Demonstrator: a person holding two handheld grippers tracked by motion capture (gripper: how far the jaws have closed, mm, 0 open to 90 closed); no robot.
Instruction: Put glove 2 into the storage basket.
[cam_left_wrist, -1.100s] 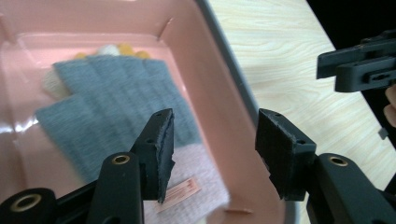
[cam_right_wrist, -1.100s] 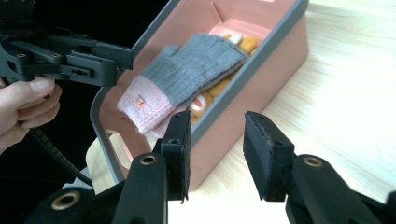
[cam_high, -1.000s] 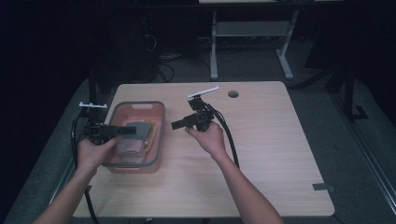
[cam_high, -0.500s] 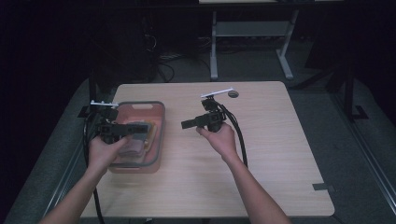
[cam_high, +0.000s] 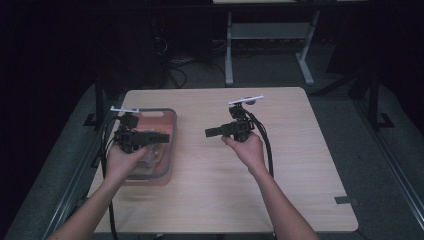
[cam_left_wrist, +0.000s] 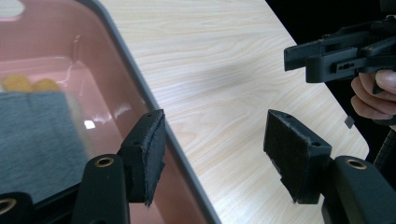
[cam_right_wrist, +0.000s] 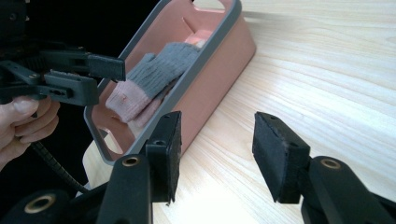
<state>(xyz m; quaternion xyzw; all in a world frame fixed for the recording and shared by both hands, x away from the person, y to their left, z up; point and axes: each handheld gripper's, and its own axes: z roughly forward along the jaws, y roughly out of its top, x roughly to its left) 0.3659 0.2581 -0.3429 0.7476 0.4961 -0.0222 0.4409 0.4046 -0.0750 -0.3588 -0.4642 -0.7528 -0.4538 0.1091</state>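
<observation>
Left gripper (cam_high: 159, 136) parted and empty above the pink bin (cam_high: 170, 150) at the counter's (cam_high: 300, 190) left edge, jaws having just widened; right gripper (cam_high: 210, 132) likewise, over bare wood; risk: a jaw catching the bin rim; right gripper view reveals the grey-and-pink mitten (cam_right_wrist: 149, 79) inside.

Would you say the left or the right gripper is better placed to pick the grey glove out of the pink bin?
Probably left: the left gripper hangs open over the pink bin holding the grey glove.
</observation>
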